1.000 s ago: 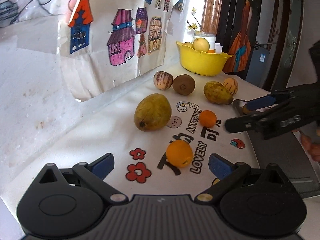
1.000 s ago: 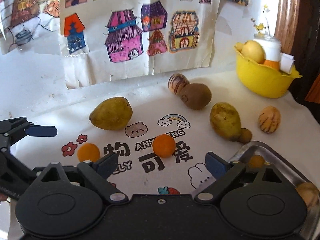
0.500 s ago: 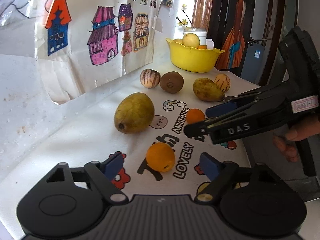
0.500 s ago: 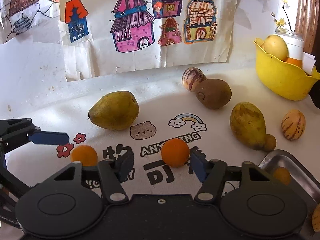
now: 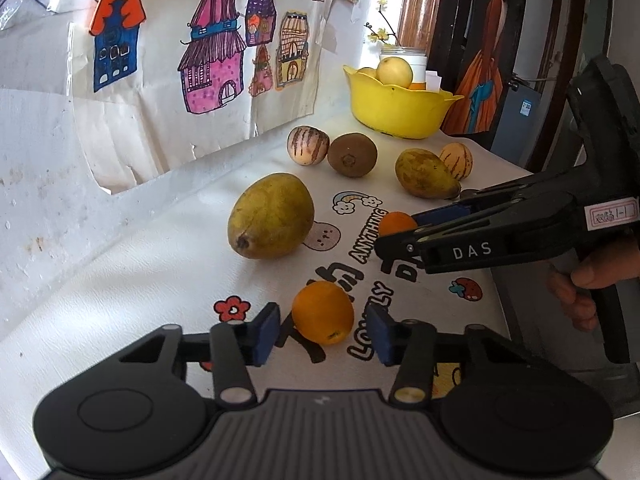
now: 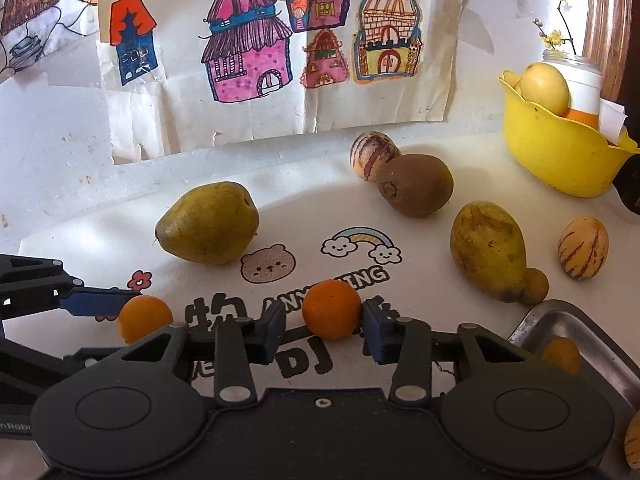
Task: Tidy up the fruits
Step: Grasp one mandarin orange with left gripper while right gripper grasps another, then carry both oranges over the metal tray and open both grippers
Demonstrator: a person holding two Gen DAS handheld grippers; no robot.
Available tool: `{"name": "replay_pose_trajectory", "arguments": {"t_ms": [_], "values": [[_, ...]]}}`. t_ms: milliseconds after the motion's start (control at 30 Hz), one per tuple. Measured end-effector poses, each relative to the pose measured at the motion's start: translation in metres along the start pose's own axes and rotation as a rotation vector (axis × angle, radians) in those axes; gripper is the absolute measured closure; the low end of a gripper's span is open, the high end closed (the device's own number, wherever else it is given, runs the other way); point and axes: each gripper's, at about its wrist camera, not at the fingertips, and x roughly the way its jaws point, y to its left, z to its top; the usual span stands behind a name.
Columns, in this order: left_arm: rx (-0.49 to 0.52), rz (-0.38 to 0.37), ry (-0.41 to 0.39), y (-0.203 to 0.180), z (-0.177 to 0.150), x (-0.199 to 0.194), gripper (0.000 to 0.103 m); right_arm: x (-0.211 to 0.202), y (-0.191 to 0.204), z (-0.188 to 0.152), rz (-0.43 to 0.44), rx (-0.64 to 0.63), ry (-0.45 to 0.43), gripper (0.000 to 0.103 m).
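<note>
Two small oranges lie on the printed white mat. The nearer orange (image 5: 322, 312) sits between the blue pads of my left gripper (image 5: 322, 334). Its jaws are closing, with a gap still showing on both sides. The other orange (image 6: 331, 310) lies between the pads of my right gripper (image 6: 324, 332), which is also closing. Its right pad touches the fruit and a sliver of mat shows at the left pad. In the left wrist view the right gripper (image 5: 396, 232) reaches in from the right around its orange (image 5: 394, 222).
Also on the mat are a large pear (image 5: 270, 222), a kiwi (image 5: 352, 155), two striped melons (image 6: 374, 154) (image 6: 583, 248) and a second pear (image 6: 488, 250). A yellow bowl (image 6: 560, 160) of fruit stands behind, and a metal tray (image 6: 560, 316) holding small fruit is on the right.
Both grippers' jaws have narrowed from wide open to close around their oranges. The right gripper has come forward and down over its orange.
</note>
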Motion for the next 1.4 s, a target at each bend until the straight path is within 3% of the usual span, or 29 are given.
{"name": "replay_pose_trajectory", "arguments": {"t_ms": [167,400,800,1267,1400], "values": [[-0.002,0.007,0.003,0.000,0.002,0.002,0.066,0.002,-0.001,0.001,-0.005,-0.002,0.004,0.068],[-0.020,0.002,0.023,-0.002,0.004,0.001,0.067,-0.005,-0.006,-0.001,0.017,0.033,-0.003,0.069],[0.018,-0.017,0.020,-0.028,0.016,-0.005,0.067,-0.070,-0.027,-0.022,0.018,0.068,-0.088,0.069],[0.129,-0.131,-0.007,-0.110,0.051,0.016,0.067,-0.141,-0.083,-0.091,-0.145,0.132,-0.148,0.069],[0.130,-0.162,0.023,-0.133,0.056,0.033,0.067,-0.150,-0.101,-0.107,-0.182,0.151,-0.159,0.069]]}}
